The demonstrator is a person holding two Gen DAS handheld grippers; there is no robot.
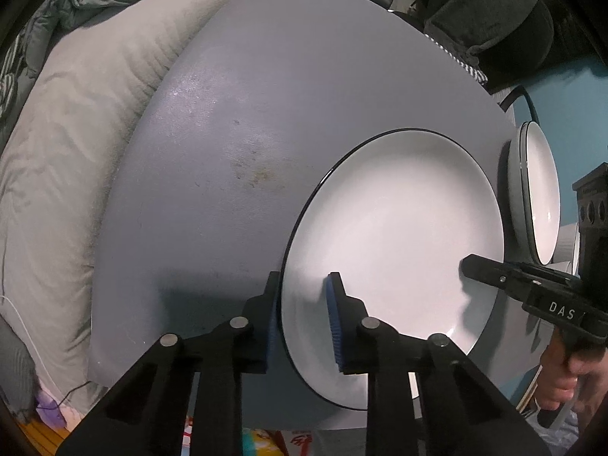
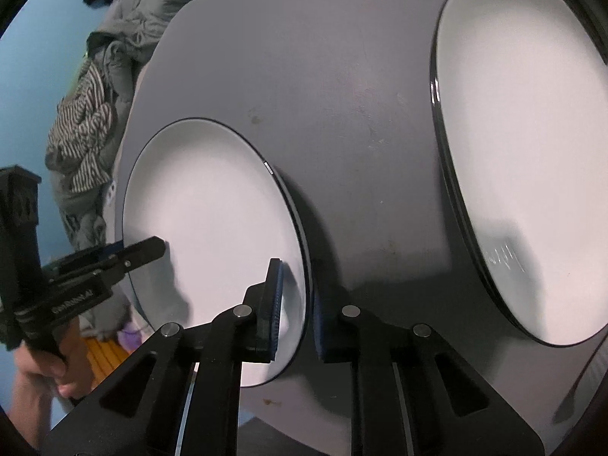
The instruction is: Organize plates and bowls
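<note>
A white plate with a thin black rim [image 1: 399, 235] [image 2: 212, 205] lies on the grey table [image 1: 266, 114] [image 2: 342, 114]. My left gripper [image 1: 304, 277] straddles the plate's left rim, one blue pad over the white face and one under the edge, pressing on it. My right gripper [image 2: 294, 281] clamps the opposite rim in the same way. Each gripper shows in the other's view, the right gripper [image 1: 469, 266] and the left gripper [image 2: 157, 245], with its tip on the plate. Another white black-rimmed plate [image 2: 532, 152] [image 1: 539, 190] rests to the right, seemingly on top of a second one.
A pale pillow and bedding [image 1: 76, 152] border the table's left side. Dark clothing [image 1: 486, 19] and a striped cloth [image 2: 83, 133] lie past the far edge. A person's hand [image 1: 562, 376] holds the right gripper's handle. The near table edge runs just below both grippers.
</note>
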